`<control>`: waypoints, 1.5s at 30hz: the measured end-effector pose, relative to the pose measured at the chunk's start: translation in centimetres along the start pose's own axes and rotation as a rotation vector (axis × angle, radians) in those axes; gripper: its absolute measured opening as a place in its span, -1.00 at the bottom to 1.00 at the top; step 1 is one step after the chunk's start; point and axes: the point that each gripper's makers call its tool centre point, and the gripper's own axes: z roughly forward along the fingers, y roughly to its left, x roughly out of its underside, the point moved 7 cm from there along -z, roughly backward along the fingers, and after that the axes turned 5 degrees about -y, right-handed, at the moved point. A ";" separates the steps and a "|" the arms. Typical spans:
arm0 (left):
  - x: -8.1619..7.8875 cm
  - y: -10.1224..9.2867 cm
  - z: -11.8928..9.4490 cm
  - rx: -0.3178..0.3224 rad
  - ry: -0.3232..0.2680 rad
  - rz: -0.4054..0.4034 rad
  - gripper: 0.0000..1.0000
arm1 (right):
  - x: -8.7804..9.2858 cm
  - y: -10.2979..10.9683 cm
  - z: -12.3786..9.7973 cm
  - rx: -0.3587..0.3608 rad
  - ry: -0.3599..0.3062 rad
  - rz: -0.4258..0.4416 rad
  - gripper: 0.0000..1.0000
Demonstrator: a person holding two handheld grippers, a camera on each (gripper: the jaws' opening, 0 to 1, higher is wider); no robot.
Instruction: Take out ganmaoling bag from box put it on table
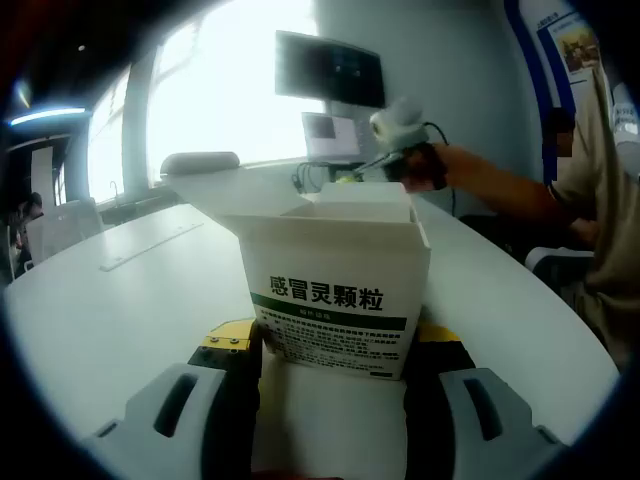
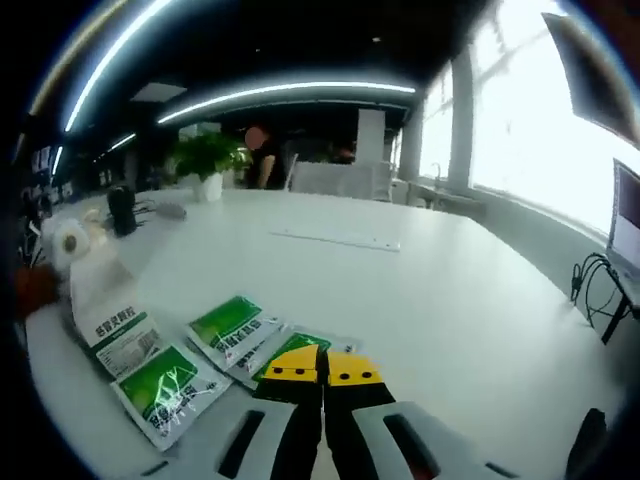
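Observation:
My left gripper [image 1: 330, 340] is shut on a white ganmaoling box [image 1: 335, 290] with a green stripe and black print. The box stands upright between the yellow-tipped jaws, its top flap open. In the right gripper view the same box [image 2: 112, 322] leans at the left edge. Several green-and-white ganmaoling bags [image 2: 160, 385] lie flat on the white table [image 2: 420, 300], one [image 2: 235, 330] further back. My right gripper [image 2: 322, 365] is shut, jaws pressed together, tips over the edge of the nearest bag [image 2: 288, 347]. Nothing shows between the jaws.
A person [image 1: 590, 190] sits at the table's right side, one hand holding a grey device [image 1: 400, 125]. A monitor [image 1: 330, 65] and laptop [image 1: 330, 135] stand behind the box. A potted plant [image 2: 205, 155], a black object [image 2: 120, 210] and cables [image 2: 600, 290] sit near the table's edges.

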 end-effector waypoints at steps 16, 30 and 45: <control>0.0 0.0 0.0 -0.001 0.001 0.000 -0.03 | 1.2 2.3 -2.8 -0.090 -0.140 0.072 -1.00; 0.1 0.0 0.0 0.000 0.001 -0.001 -0.03 | 3.2 3.8 -3.6 -0.155 -0.204 0.041 -1.00; 0.1 0.0 0.0 0.000 0.001 -0.001 -0.03 | 4.7 3.9 -4.3 -0.191 -0.261 0.080 -1.00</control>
